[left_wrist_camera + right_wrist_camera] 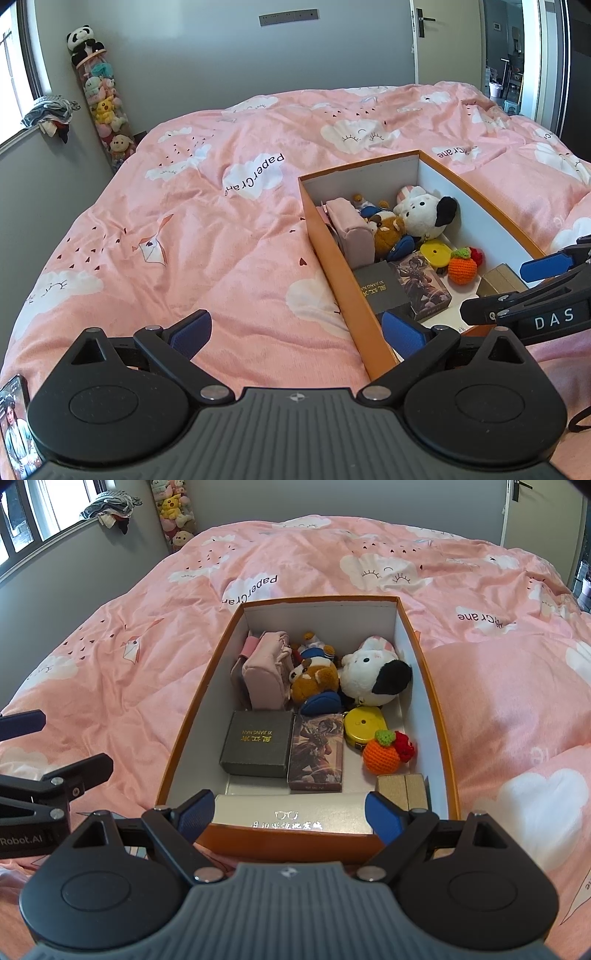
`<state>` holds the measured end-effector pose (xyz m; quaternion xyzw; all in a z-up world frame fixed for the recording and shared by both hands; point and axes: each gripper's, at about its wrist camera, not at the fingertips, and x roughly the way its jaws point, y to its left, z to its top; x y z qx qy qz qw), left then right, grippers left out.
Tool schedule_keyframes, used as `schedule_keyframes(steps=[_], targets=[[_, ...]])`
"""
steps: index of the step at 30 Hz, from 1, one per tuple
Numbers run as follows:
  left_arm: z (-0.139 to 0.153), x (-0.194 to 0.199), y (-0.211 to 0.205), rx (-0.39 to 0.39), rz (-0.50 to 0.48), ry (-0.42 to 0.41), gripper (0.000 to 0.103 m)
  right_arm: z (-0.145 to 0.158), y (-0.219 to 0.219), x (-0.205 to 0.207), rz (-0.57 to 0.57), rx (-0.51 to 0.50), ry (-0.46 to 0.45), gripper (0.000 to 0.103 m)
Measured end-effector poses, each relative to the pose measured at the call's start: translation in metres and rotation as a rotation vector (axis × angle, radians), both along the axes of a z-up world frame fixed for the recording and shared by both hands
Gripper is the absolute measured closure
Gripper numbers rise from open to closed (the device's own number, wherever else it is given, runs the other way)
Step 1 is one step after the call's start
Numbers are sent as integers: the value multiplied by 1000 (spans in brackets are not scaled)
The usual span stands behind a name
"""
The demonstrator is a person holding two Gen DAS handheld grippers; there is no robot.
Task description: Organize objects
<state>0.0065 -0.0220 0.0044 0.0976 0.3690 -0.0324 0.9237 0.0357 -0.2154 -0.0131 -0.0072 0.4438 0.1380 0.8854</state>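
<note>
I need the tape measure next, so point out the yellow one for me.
In the right wrist view the yellow tape measure lies inside the orange box, toward its right side, between the white plush and the crocheted orange.

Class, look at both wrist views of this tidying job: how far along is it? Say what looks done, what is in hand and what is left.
Done: the orange box on the bed already holds the plush toys, black box, card pack and crochet orange. In hand: nothing; the left hand-held gripper and right hand-held gripper are both open and empty. Left: no loose items show on the duvet; the box has no lid on.
</note>
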Motion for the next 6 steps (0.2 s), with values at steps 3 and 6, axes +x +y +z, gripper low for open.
schedule_keyframes(steps=[3,6], targets=[[-1,0,1,-2,4,4,0,0,0,0,0,1,0,14],[-1,1,1,-3,2,8,0,0,0,0,-2,1,2,14]])
